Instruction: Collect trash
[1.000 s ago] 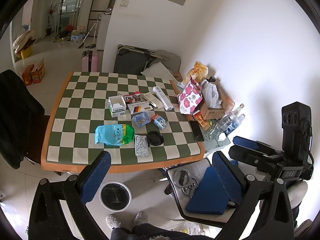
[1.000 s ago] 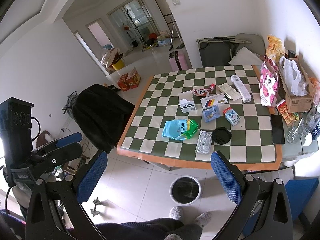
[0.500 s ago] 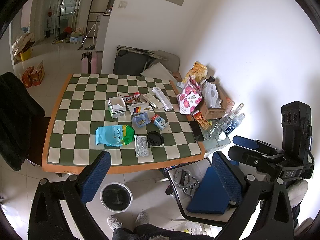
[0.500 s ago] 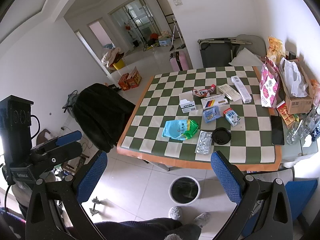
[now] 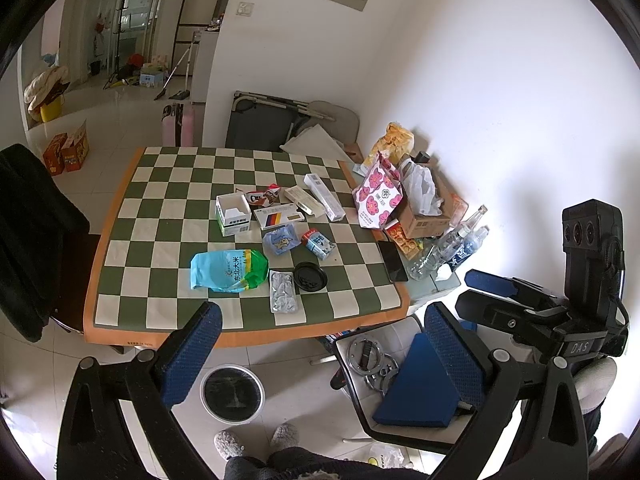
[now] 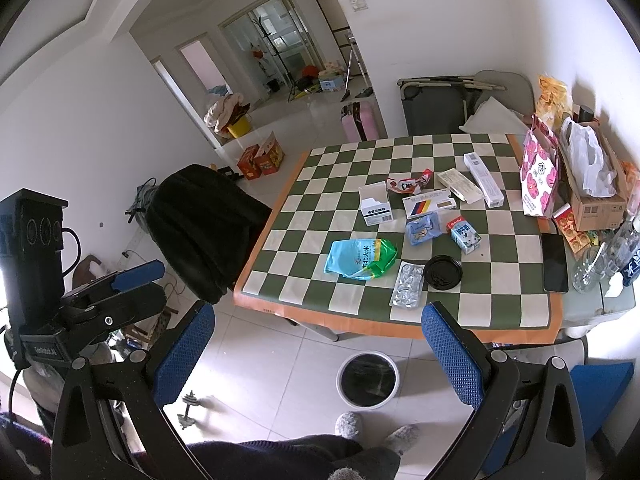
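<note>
Trash lies on the checkered table [image 5: 132, 216] [image 6: 320, 184]: a green-blue rice bag [image 5: 228, 266] [image 6: 362, 258], a blister pack [image 5: 283, 291] [image 6: 408, 284], a black lid [image 5: 310, 277] [image 6: 443, 273], a small milk carton [image 5: 318, 243] [image 6: 465, 235], a blue tissue pack [image 5: 281, 239], a white open box [image 5: 233, 214] and several flat boxes. A white bin with a black liner [image 5: 232, 393] [image 6: 368, 379] stands on the floor by the table's front edge. My left gripper [image 5: 320, 340] and right gripper [image 6: 316, 340] are both open and empty, held high before the table.
A black-draped chair [image 6: 200, 224] stands left of the table. A pink flowered bag [image 5: 378, 196], a cardboard box [image 5: 424, 216], bottles [image 5: 460, 244] and a phone [image 5: 392, 261] crowd the right edge. A chair with a blue cushion [image 5: 416, 388] stands at the right. My feet are beside the bin.
Both grippers have drifted slightly, so the table sits a touch farther and higher in view. Nothing on the table has moved.
</note>
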### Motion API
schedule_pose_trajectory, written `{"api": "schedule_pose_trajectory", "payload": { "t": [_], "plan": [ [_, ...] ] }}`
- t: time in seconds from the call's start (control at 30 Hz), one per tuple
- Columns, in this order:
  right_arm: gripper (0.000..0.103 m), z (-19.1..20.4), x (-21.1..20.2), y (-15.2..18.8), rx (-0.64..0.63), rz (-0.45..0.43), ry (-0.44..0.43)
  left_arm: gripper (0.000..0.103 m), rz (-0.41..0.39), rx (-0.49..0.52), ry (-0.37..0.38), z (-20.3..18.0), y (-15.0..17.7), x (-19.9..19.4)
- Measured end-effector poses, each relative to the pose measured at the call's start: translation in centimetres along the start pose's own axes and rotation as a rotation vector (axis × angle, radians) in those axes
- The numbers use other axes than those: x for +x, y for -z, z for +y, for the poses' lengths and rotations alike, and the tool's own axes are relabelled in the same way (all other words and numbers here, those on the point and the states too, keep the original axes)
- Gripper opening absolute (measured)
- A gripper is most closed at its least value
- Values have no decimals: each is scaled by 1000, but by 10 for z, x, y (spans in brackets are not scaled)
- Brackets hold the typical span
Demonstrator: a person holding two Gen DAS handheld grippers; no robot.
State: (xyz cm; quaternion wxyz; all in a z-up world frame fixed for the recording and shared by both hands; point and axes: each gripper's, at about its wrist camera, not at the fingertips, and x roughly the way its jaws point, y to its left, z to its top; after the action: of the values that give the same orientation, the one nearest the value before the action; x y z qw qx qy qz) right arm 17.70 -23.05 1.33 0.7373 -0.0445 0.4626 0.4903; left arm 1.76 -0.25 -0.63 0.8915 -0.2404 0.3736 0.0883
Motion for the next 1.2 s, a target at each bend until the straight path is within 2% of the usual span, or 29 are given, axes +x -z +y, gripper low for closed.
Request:
{"api": "schedule_pose_trajectory", "payload": {
  "t": [0.83,0.9,0.97,1.0,1.07,1.1,1.2],
  "plan": [
    [103,3,4,1,7,-3,-4,103,-1,3,-4,-3,0,0],
    [103,3,7,0,29,-13,2,103,-3,8,-61,-5,-4,3],
    [103,7,11,1,71,-25,32,103,-14,20,-172,-2,-6,10],
    [103,6,16,1,94,-35,73,103,-19,22,-255,3,-7,18],
    [103,-1,27,1,132,-39,137,103,-12,7,-363,17,-8,34],
    [103,-7,37,2,171,-34,195,103,-2,-6,-390,25,-8,42],
    [103,-32,70,5,245,5,273,103,55,-75,-453,61,-3,79]
  ]
}}
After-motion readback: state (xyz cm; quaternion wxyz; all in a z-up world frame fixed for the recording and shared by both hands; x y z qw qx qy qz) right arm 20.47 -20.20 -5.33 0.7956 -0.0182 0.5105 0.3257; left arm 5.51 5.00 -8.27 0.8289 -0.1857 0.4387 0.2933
